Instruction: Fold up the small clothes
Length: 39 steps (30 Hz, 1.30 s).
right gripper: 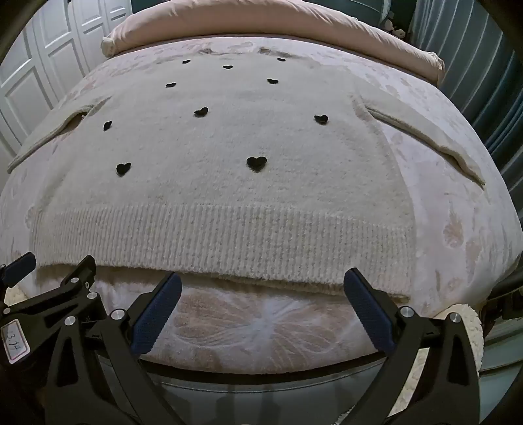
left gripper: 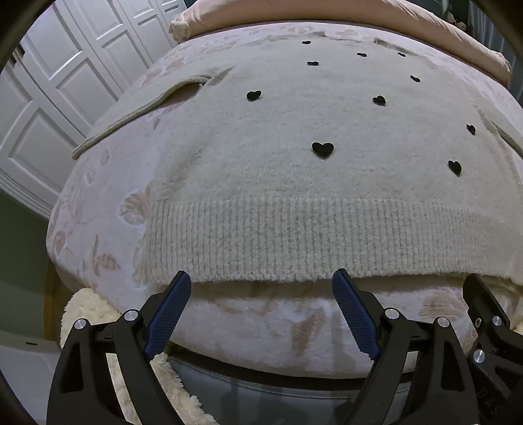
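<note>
Lying flat on the bed (left gripper: 98, 209), the sweater (left gripper: 294, 147) kept its hem nearest both wide, empty claws: left claw (left gripper: 261, 284), right claw (right gripper: 263, 284); only the right view showed its right sleeve (right gripper: 425, 137).

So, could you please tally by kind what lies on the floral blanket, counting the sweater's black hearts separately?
cream knitted sweater: 1
black heart patches on it: 10
pink folded quilt at the far end: 1
Total: 12
</note>
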Available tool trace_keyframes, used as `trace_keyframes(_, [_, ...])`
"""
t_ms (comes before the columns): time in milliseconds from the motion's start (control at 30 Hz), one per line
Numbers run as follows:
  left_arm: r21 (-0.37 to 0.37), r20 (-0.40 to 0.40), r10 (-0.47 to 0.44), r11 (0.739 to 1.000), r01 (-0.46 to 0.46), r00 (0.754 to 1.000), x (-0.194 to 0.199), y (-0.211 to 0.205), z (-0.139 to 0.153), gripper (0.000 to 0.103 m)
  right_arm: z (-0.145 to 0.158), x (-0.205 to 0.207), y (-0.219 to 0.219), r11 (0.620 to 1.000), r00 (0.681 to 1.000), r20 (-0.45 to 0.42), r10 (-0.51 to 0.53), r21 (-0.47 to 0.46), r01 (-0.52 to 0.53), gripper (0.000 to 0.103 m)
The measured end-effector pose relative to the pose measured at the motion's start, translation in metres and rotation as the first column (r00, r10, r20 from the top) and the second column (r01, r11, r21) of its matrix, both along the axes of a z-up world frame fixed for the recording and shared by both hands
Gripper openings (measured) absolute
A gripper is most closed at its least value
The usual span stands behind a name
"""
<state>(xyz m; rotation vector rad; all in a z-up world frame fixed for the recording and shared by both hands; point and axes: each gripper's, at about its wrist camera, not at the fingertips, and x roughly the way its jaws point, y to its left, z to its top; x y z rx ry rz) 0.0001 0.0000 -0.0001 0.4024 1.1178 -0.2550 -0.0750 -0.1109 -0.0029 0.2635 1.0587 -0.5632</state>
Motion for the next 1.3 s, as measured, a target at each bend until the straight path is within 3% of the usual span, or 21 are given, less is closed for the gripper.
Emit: trace_keyframes(1300, [-0.005,0.005,0.001,1.0,-0.001,1.0,0.0008,-0.0008,0.0025,0.085,0.0026,-0.0001,-0.0005,1.0,1.0,0.004,-0.002,-0.005,0.002,0.097])
